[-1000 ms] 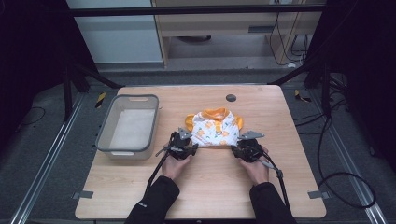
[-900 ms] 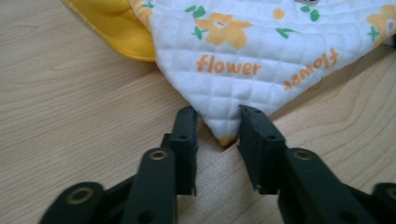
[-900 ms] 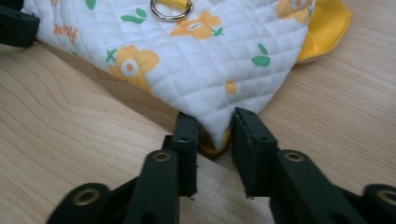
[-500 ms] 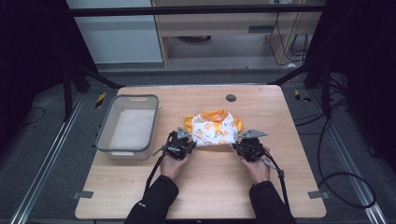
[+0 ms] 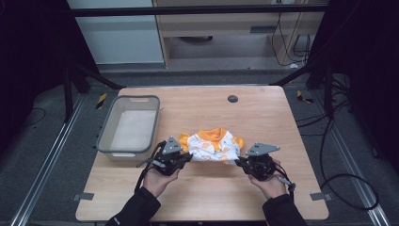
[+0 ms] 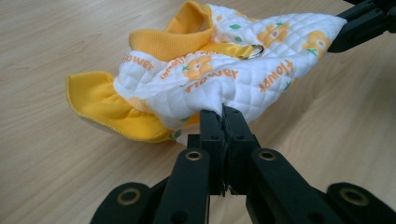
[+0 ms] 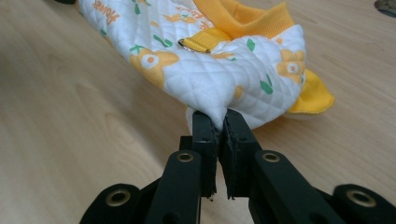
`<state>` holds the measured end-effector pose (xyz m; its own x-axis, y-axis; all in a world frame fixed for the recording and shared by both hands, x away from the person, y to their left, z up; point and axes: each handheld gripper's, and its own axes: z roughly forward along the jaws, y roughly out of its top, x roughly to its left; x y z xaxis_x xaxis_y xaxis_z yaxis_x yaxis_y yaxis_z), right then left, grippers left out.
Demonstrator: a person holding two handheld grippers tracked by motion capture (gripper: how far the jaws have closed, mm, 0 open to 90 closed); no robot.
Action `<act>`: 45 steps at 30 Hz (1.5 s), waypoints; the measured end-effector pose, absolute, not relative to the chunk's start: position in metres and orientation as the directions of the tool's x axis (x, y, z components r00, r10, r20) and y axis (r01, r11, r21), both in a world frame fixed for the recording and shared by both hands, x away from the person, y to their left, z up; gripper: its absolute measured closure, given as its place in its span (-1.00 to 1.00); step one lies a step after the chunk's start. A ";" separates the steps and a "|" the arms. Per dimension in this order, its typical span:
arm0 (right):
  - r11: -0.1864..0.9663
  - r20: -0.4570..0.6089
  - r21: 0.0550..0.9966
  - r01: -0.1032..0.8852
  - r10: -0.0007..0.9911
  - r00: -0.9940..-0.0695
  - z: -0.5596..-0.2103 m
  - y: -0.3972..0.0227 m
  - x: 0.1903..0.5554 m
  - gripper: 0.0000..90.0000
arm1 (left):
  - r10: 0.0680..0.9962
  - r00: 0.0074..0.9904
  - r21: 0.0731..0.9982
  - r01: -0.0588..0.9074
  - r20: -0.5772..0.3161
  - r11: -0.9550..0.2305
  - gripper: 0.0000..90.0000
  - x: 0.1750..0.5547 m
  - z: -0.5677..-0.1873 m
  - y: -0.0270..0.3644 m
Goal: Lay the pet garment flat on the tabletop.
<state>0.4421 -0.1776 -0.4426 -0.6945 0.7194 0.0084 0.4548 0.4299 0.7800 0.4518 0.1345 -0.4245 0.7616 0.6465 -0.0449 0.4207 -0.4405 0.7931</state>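
The white quilted garment (image 5: pixel 212 147) with orange flower print and yellow-orange ribbed trim is at the middle of the light wooden counter (image 5: pixel 263 113), stretched between both claws. The left claw (image 5: pixel 189 157) has just closed and is clamped on its left edge; the right claw (image 5: pixel 236 161) likewise on its right edge. A grey plastic bin (image 5: pixel 106 136) stands to the left.

We see our left gripper (image 6: pixel 223 114) pinching a fold of the quilted white garment (image 6: pixel 224 70), whose orange collar and cuff sag toward the wooden bench (image 6: pixel 56 154). The right gripper (image 6: pixel 362 28) grips its far corner.
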 end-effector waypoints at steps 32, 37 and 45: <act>0.377 -0.042 0.774 0.509 0.833 -0.552 -0.455 -0.156 0.500 0.68 | 0.783 0.617 0.749 0.555 -0.081 -0.361 0.93 0.501 -0.446 0.122; 0.364 -0.030 0.768 0.527 0.843 -0.537 -0.476 -0.157 0.504 0.65 | 0.777 0.628 0.720 0.556 -0.037 -0.415 0.93 0.500 -0.462 0.114; 0.297 0.014 0.828 0.475 0.836 -0.548 -0.453 -0.168 0.490 0.27 | 0.746 0.663 0.771 0.508 -0.065 -0.384 0.43 0.485 -0.448 0.119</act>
<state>0.4900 -0.1681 -0.4529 -0.5479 0.8364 0.0143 0.4754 0.2973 0.8280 0.4846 0.1191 -0.4484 0.6627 0.7461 -0.0648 0.5075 -0.3837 0.7715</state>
